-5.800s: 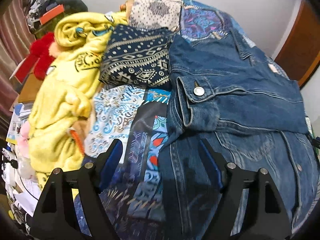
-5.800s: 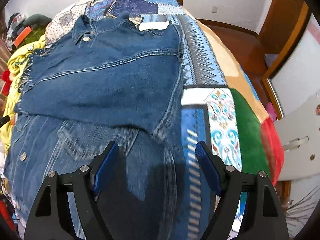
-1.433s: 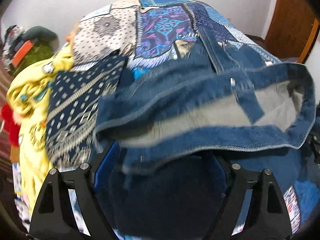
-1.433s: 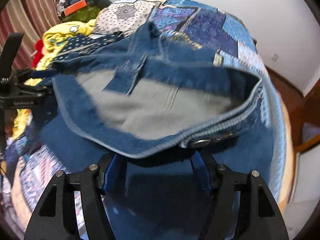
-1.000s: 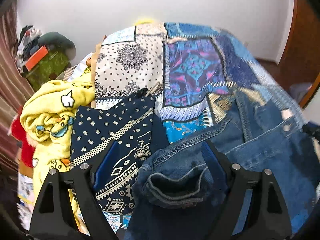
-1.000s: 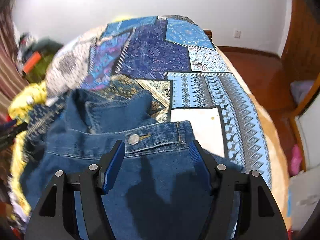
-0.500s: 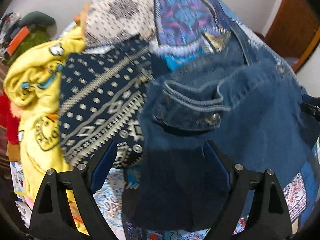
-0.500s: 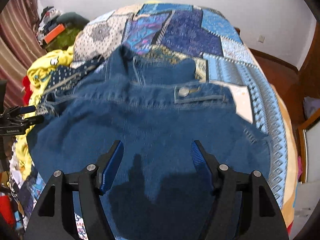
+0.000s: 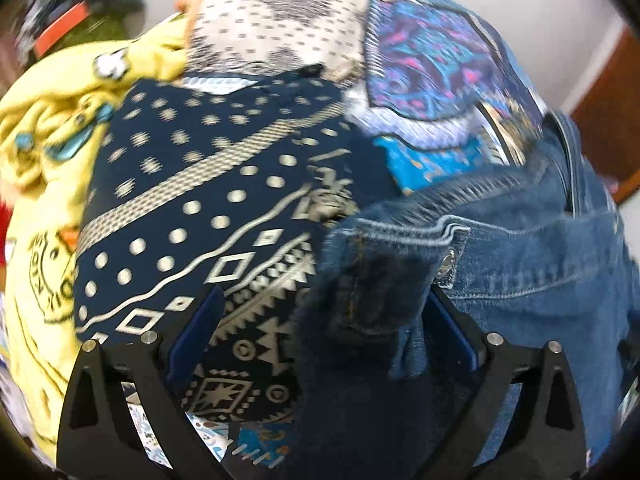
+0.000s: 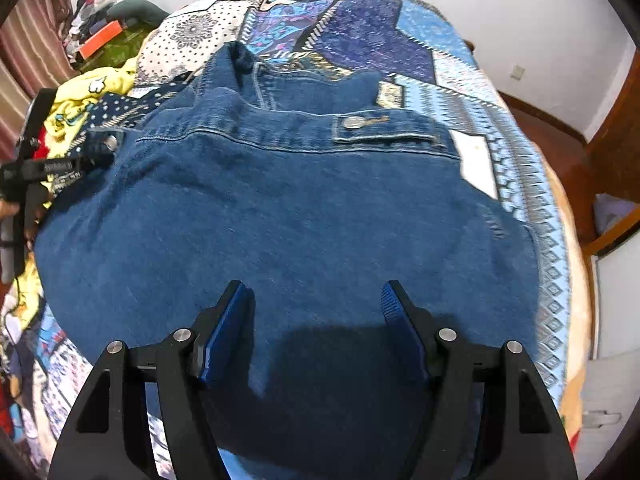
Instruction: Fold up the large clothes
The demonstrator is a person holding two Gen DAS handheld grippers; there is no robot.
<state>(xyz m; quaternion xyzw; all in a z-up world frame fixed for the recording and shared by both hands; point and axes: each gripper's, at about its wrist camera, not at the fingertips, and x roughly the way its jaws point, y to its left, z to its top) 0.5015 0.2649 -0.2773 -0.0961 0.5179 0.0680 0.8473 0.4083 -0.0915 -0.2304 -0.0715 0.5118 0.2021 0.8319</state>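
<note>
- Between the right hand-held gripper (image 10: 314, 300) fingers: nothing but bare denim below; jaws spread wide, holding nothing.
- Left hand-held gripper (image 9: 322, 320): jaws also wide apart, a bunched denim cuff or corner sits in the gap toward its right finger (no clamp visible, fabric just lies there).
- Denim jacket (image 10: 288, 216): folded, lying flat across the middle of the bed, back panel up, waistband tab with metal button (image 10: 354, 122) on the far edge.
- Navy patterned garment (image 9: 208, 216): just left of the jacket, partly under its edge.
- Yellow garment (image 9: 44, 152): crumpled, further left at the bed's side.
- Patchwork bedspread (image 10: 400, 32): under everything, exposed beyond and right of the jacket.
</note>
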